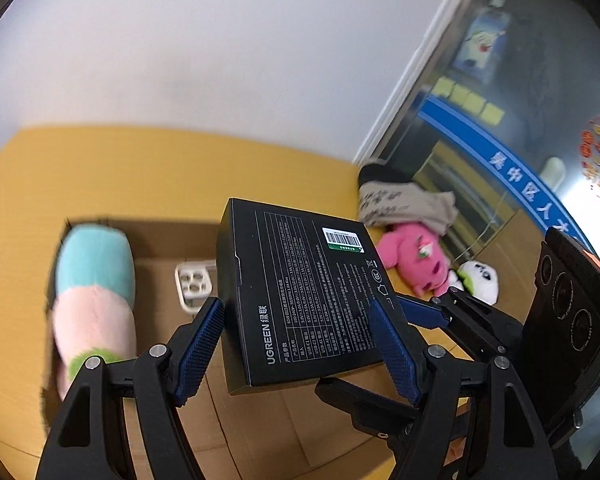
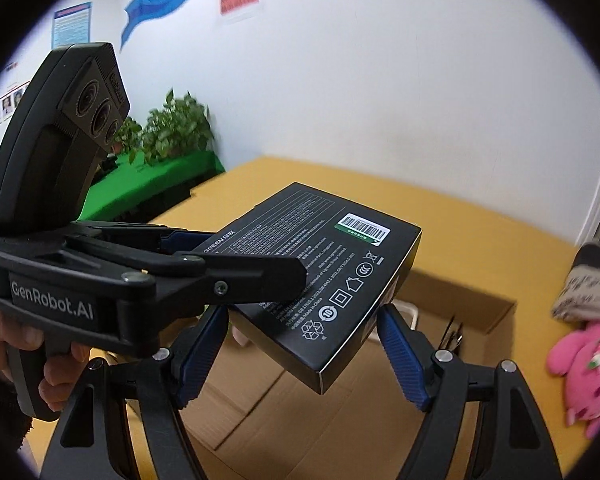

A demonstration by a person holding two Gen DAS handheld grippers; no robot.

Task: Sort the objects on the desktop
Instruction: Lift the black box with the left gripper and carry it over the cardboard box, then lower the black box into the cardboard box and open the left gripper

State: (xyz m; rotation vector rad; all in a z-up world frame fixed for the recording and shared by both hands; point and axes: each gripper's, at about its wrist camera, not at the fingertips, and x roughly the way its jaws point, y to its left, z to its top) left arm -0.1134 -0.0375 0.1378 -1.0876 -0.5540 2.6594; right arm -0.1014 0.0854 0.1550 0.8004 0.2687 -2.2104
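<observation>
A black UGREEN box (image 1: 300,292) is held in the air above an open cardboard box (image 1: 160,240). My left gripper (image 1: 300,344) grips its two side edges with the blue pads (image 1: 202,348). My right gripper (image 2: 302,350) also closes on the same black box (image 2: 320,272) from its side; in the left wrist view its fingers (image 1: 424,314) reach in from the right. The left gripper's body (image 2: 100,272) crosses the right wrist view. Inside the cardboard box lie a pink and teal plush (image 1: 94,296) and a white phone case (image 1: 194,284).
A pink plush (image 1: 416,258), a white and green plush (image 1: 480,278) and a grey printed cloth item (image 1: 404,200) lie on the yellow table (image 1: 140,172) to the right of the cardboard box. A white wall stands behind. The cardboard box wall (image 2: 480,312) shows in the right view.
</observation>
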